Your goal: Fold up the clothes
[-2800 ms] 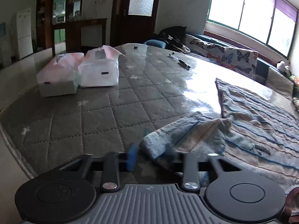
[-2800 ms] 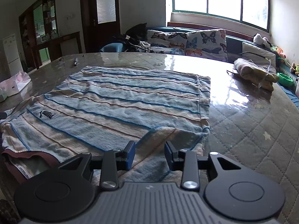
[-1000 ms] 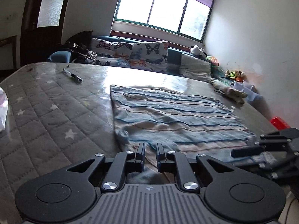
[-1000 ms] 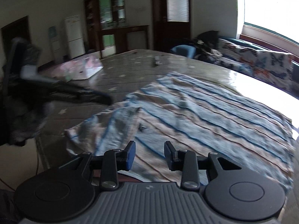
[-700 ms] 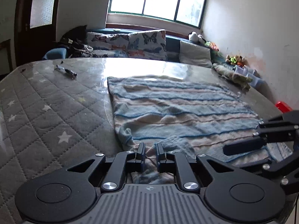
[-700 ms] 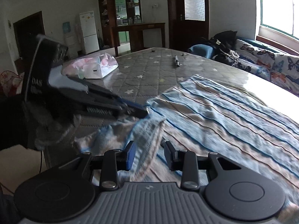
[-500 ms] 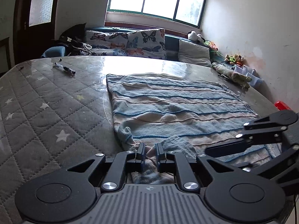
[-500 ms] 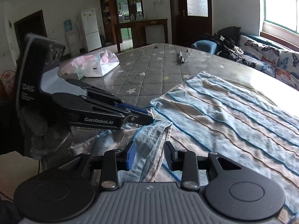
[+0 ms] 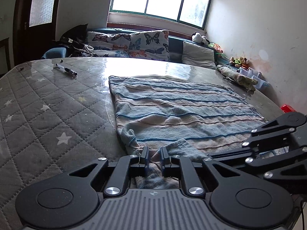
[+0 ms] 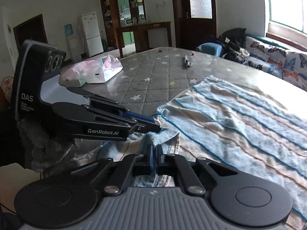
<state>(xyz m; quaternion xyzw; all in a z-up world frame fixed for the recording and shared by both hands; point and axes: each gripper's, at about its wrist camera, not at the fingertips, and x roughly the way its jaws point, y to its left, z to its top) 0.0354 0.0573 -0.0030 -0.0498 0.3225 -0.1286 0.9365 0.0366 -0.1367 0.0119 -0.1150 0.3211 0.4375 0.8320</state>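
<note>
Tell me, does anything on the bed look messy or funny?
The striped garment lies mostly flat, but its near corner is bunched and rumpled where the left gripper and right gripper pinch it. A pen lies loose on the mattress. Nothing looks spilled or broken.

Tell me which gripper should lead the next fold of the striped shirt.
Neither alone, though the right looks slightly readier. The right gripper is nearly shut on the striped shirt at its near edge. The left gripper straddles that edge too, jaws wider. Probably lift both together.
</note>
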